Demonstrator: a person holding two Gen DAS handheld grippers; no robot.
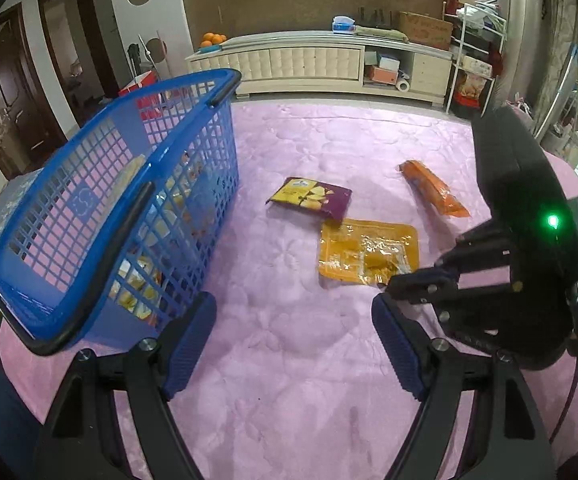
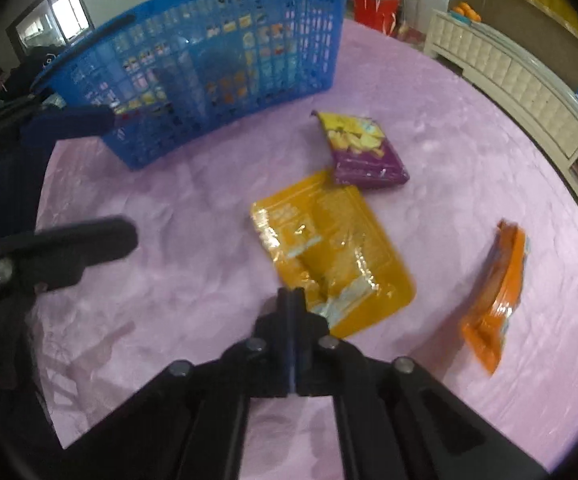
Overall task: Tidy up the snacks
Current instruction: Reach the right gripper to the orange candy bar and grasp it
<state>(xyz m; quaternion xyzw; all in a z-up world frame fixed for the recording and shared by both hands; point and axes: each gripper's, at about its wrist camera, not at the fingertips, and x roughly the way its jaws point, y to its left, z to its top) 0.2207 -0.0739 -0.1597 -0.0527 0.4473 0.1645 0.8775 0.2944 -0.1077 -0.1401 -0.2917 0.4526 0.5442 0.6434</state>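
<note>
Lilac plush bedspread beneath everything, with the yellow pouch flat on it. Found the right gripper closed tight, pads together, tips at the pouch's near edge, the pouch lying just ahead and slightly to the right of them. Could not tell whether a sliver of that edge was pinched between the pads. Ran, by its long axis, diagonally away from the jaws toward the purple chip bag, whose corner it touched or nearly touched. Judged the right hand much the nearer; hung the left gripper wide open and empty over bare bedspread, just beside the blue basket. Placed the basket off to the left of the pouch in the right wrist view, so probably called for a lift and a carry leftward over the rim. Counted outside the basket: three packets, namely one yellow pouch, one purple chip bag and one orange packet, the last well apart to the right. Counted one basket and two grippers; glimpsed several snacks through the mesh, too hidden to number.
</note>
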